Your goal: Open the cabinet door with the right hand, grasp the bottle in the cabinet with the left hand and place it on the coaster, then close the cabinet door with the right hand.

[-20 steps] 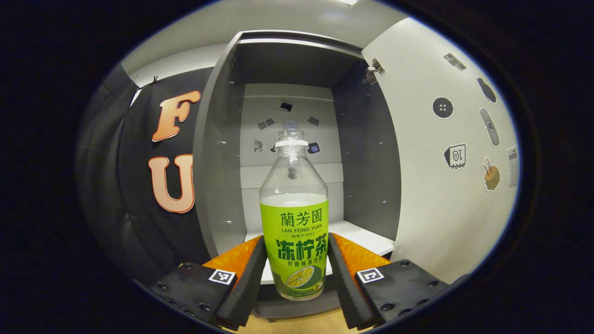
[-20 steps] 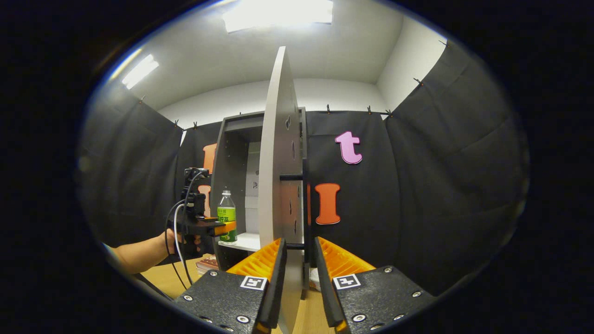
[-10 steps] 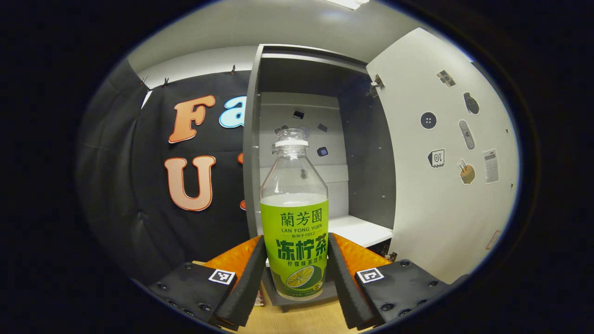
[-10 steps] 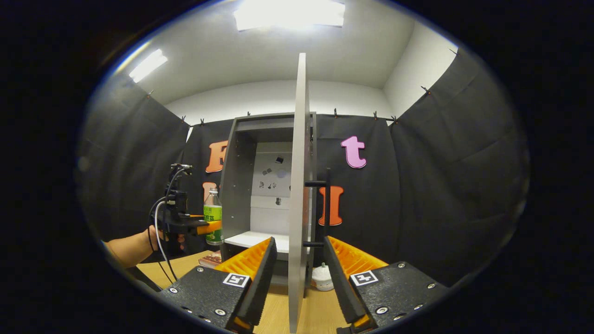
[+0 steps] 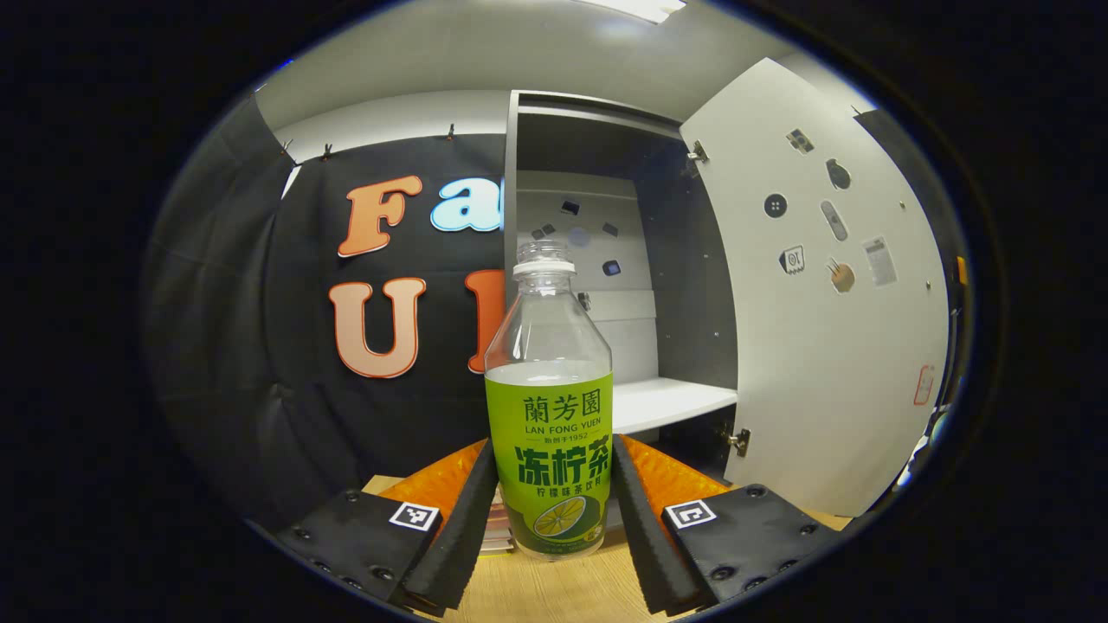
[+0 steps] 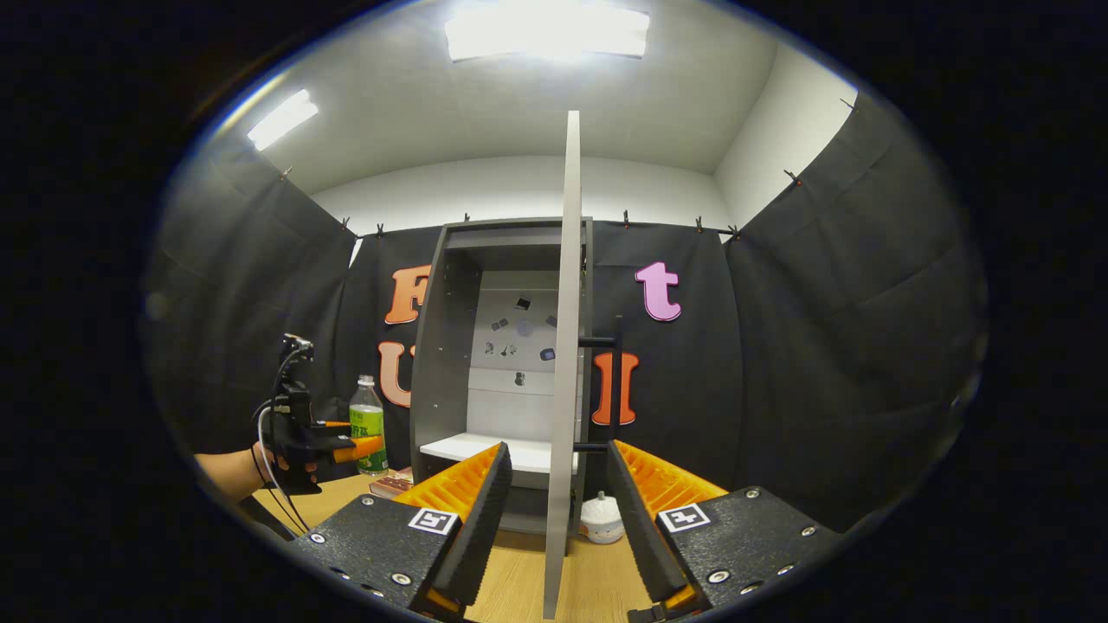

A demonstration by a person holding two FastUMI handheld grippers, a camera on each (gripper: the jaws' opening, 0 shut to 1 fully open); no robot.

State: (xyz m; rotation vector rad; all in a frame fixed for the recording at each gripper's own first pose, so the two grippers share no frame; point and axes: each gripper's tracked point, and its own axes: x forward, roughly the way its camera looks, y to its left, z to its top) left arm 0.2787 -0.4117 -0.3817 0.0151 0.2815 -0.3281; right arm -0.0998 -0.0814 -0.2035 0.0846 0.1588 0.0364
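Note:
A clear bottle [image 5: 549, 415] with a green label and a white cap stands upright between my left gripper's [image 5: 551, 450] fingers, which are shut on its labelled body. Its base hangs just over the wooden table [image 5: 554, 593], left of the grey cabinet [image 5: 606, 260]. In the right gripper view the same bottle [image 6: 368, 422] and left gripper [image 6: 346, 446] show far left, held by a hand. The cabinet door [image 6: 563, 389] stands wide open, edge-on between my right gripper's [image 6: 559, 450] open fingers, with a gap on each side. Its black handle [image 6: 613, 381] is on the door's right face.
The cabinet's white shelf [image 6: 472, 446] is bare. A small white round object [image 6: 599, 517] sits on the table by the cabinet's foot. A flat reddish stack [image 6: 391, 484] lies left of the cabinet, below the bottle. Stickers dot the door's inner face [image 5: 822, 260].
My left gripper has carried the bottle out of the cabinet, leftward and lower over the table. My right gripper has drawn back from the door and its fingers have spread wider.

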